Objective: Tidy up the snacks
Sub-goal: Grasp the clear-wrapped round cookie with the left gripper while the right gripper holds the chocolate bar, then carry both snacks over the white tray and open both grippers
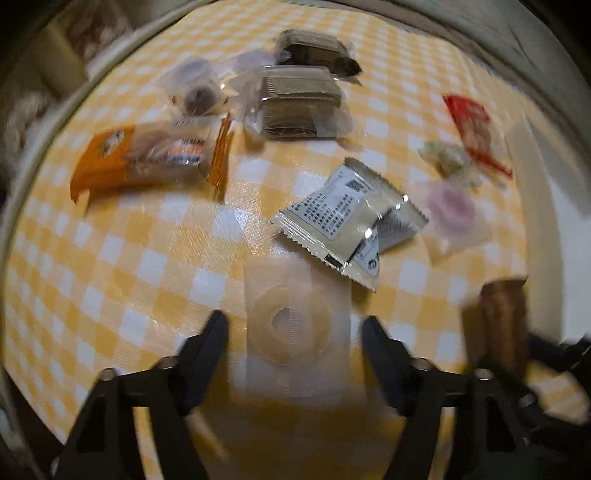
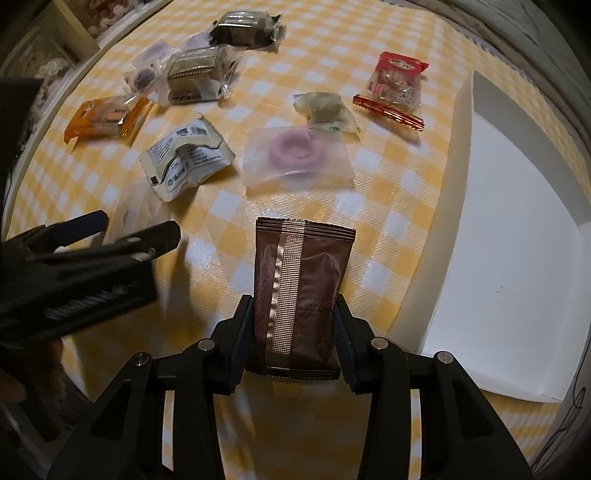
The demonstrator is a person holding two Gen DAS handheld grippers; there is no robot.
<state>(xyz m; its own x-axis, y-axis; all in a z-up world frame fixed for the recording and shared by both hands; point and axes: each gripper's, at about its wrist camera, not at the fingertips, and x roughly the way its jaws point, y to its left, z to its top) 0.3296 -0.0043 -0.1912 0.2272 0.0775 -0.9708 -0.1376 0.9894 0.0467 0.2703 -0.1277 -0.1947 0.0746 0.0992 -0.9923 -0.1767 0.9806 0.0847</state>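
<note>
My left gripper (image 1: 295, 323) points down at the yellow checked tablecloth (image 1: 122, 280) and is open. A clear packet with a pale yellow ring snack (image 1: 295, 332) lies between its fingers, with a gap on each side. My right gripper (image 2: 295, 317) is shut on a brown foil packet (image 2: 301, 288), held upright just above the cloth. In the left wrist view the brown foil packet (image 1: 504, 325) shows blurred at the right edge. The left gripper (image 2: 129, 227) appears at the left of the right wrist view. A white open box (image 2: 517, 229) stands to the right.
Several snacks lie scattered on the cloth: silver packets (image 2: 188, 158), a pink ring packet (image 2: 295, 151), a green-white packet (image 2: 325, 107), a red packet (image 2: 395, 85), an orange packet (image 2: 107, 114), clear packets of dark bars (image 2: 199, 74), and a black packet (image 2: 243, 26).
</note>
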